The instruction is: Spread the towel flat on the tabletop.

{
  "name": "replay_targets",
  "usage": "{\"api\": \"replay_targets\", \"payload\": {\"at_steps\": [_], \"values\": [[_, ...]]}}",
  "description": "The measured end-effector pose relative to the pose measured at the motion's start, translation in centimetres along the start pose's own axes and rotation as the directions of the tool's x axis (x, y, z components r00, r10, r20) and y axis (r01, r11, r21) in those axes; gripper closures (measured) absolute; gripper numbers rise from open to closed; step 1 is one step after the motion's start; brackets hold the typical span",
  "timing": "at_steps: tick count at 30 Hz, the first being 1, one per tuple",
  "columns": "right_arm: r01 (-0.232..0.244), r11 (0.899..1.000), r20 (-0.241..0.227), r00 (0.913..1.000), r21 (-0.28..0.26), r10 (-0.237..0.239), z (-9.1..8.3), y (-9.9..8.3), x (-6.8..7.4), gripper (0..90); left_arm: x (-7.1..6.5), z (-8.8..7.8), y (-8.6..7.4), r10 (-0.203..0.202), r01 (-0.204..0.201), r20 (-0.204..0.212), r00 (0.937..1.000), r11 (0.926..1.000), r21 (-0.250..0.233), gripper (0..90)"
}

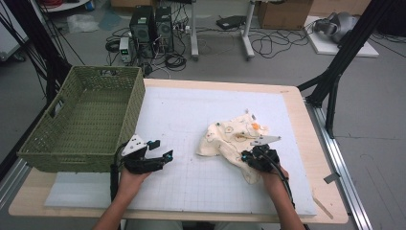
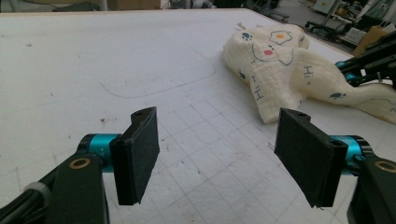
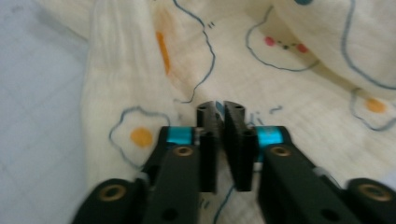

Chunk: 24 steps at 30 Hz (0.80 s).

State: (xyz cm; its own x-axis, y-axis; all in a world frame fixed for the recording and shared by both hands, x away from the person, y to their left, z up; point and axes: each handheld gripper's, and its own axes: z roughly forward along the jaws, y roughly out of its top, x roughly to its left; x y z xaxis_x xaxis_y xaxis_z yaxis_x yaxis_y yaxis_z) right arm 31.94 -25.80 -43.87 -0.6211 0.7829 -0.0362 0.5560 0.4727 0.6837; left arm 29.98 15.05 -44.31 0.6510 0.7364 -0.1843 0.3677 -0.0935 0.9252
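A cream cloth (image 1: 234, 136) printed with fried eggs and blue line drawings lies crumpled on the white mat, right of centre. My right gripper (image 1: 250, 156) sits on the cloth's near edge. In the right gripper view its jaws (image 3: 218, 109) stand pressed together on the cloth (image 3: 280, 79), with a thin pale strip of fabric between the pads. My left gripper (image 1: 162, 149) rests low over the bare mat beside the basket, open, with nothing between its pads (image 2: 222, 156). From there the cloth (image 2: 280, 60) lies ahead to the right, with the right gripper (image 2: 364, 65) at its far side.
A green woven basket (image 1: 129, 110) stands at the table's left edge, close to my left hand. The white gridded mat (image 1: 191, 182) covers most of the wooden table (image 1: 325, 201). Beyond the table are computer towers, cables and black stand legs.
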Motion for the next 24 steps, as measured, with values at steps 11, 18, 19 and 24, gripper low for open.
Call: {"api": "replay_targets", "payload": {"at_steps": [11,18,19,24], "values": [[-0.082,0.996,0.163,0.983,-0.02,0.085,-4.8,-4.3,-2.7,81.9,-0.1,0.3,-0.1,0.002,-0.002,-0.006,1.0,0.9999,0.012,30.7],[-0.076,0.986,0.122,0.9879,-0.15,0.095,-5.9,-3.8,-2.5,58.4,-0.7,1.4,-0.2,0.006,-0.005,-0.022,0.9997,0.9995,0.033,32.9],[-0.071,0.983,0.126,0.9877,-0.167,0.092,-6.0,-3.8,-2.5,56.8,-0.7,1.7,-0.1,0.005,-0.004,-0.023,0.9997,0.9993,0.037,35.1],[-0.076,0.98,0.134,0.9858,-0.186,0.101,-6.0,-3.8,-2.8,50.3,-1.3,4.0,1.1,-0.012,0.014,-0.016,0.9998,0.9964,0.084,38.7]]}}
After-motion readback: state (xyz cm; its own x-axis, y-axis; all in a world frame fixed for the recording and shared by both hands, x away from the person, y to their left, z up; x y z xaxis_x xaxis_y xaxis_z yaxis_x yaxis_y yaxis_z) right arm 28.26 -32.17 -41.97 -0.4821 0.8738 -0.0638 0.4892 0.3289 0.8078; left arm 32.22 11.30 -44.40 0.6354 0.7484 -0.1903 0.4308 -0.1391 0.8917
